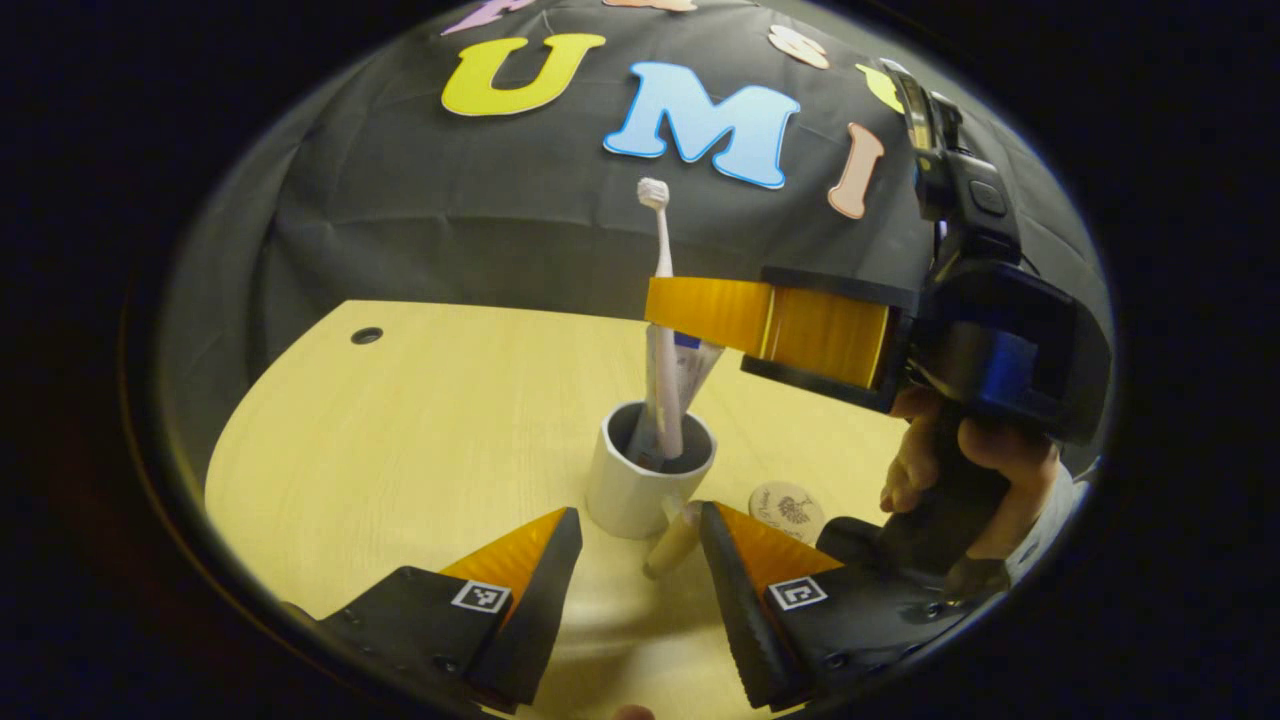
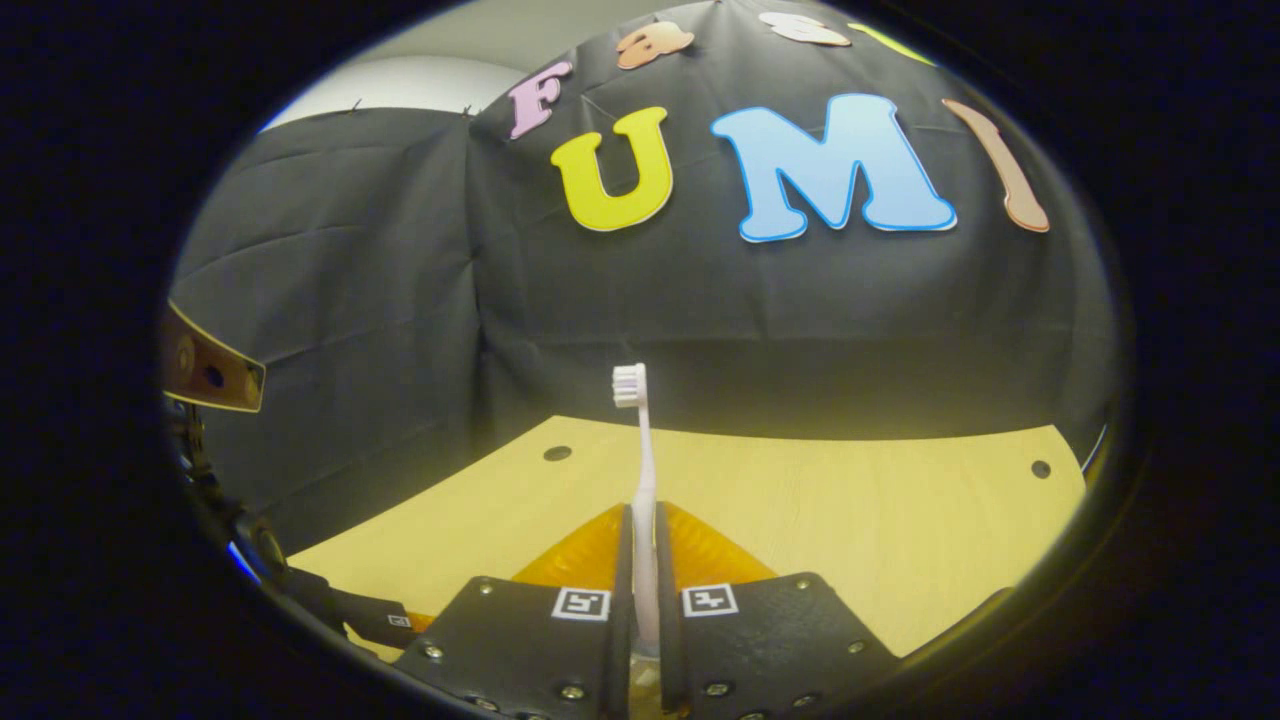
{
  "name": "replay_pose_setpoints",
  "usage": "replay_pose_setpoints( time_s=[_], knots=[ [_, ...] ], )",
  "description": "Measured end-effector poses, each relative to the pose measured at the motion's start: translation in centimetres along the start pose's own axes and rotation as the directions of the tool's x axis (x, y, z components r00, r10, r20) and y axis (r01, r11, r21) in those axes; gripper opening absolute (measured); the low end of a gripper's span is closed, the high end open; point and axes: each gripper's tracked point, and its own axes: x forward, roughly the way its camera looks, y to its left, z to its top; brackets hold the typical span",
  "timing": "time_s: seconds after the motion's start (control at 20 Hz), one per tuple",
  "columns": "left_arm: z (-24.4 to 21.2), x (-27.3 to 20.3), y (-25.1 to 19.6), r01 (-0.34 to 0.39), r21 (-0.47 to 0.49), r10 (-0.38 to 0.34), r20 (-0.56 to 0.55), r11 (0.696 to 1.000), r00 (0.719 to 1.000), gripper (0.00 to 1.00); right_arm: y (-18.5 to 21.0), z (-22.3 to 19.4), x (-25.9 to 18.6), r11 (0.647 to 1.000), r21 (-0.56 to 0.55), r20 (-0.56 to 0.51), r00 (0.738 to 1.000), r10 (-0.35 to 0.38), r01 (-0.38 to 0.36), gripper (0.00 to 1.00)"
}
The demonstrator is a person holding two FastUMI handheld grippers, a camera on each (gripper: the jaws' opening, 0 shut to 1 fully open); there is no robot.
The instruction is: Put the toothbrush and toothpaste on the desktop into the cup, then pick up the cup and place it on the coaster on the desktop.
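Two tongs work over the pale wooden tabletop [image 1: 400, 440]. In the left gripper view, our left tongs [image 1: 640, 550] stand spread, low before the white ceramic cup [image 1: 640, 480]. In that cup stand the pale pink toothbrush [image 1: 662, 300], bristles up, and the white toothpaste tube [image 1: 697, 365]. The round printed coaster [image 1: 787, 510] lies just right of the cup. Our right tongs [image 2: 640, 560] pinch the toothbrush handle.
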Motion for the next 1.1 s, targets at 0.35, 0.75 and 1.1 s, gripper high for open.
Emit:
replay_pose_setpoints(
  time_s=[0.35, 0.75, 1.1],
  knots=[
    [-0.2, -0.1, -0.7, 0.010, -0.003, -0.010, -0.007, 1.000, 1.000, 0.78, -0.4, 0.8, -1.1, 1.000, 0.006, 0.005, 1.000, -0.005, 0.005, 0.54],
    [-0.5, 0.8, -1.4, -0.014, -0.033, 0.013, -0.036, 0.999, 0.999, 0.78, -3.0, 3.9, -4.5, 0.997, 0.027, 0.069, 0.995, -0.075, 0.073, 0.94],
    [-1.1, 2.7, -2.4, -0.053, -0.089, 0.043, -0.107, 0.995, 0.993, 0.84, -7.0, 5.4, -9.6, 0.982, 0.003, 0.095, 0.978, -0.188, 0.188, 0.94]
  ],
)
